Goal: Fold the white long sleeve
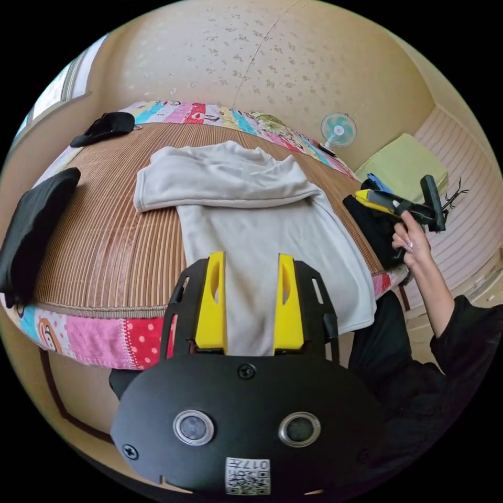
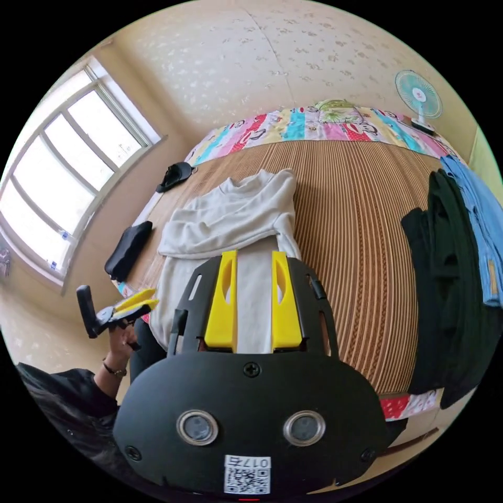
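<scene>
Left gripper view: left claw (image 1: 250,262) open, empty, above the hem of the white long sleeve (image 1: 262,230), which lies flat on the bed's woven mat (image 1: 105,246), one sleeve folded across. Patchwork sheet (image 1: 99,335) with cartoon print, no legible writing. Fan (image 1: 338,129) by papered wall.

Right gripper view: right claw (image 2: 253,262) open, empty, above the same shirt. Window (image 2: 68,173), dark clothes (image 2: 445,293) at bed edge.

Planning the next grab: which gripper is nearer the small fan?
Right. The right gripper is held up off the bed's fan side; the left gripper is off the opposite, window side.
</scene>
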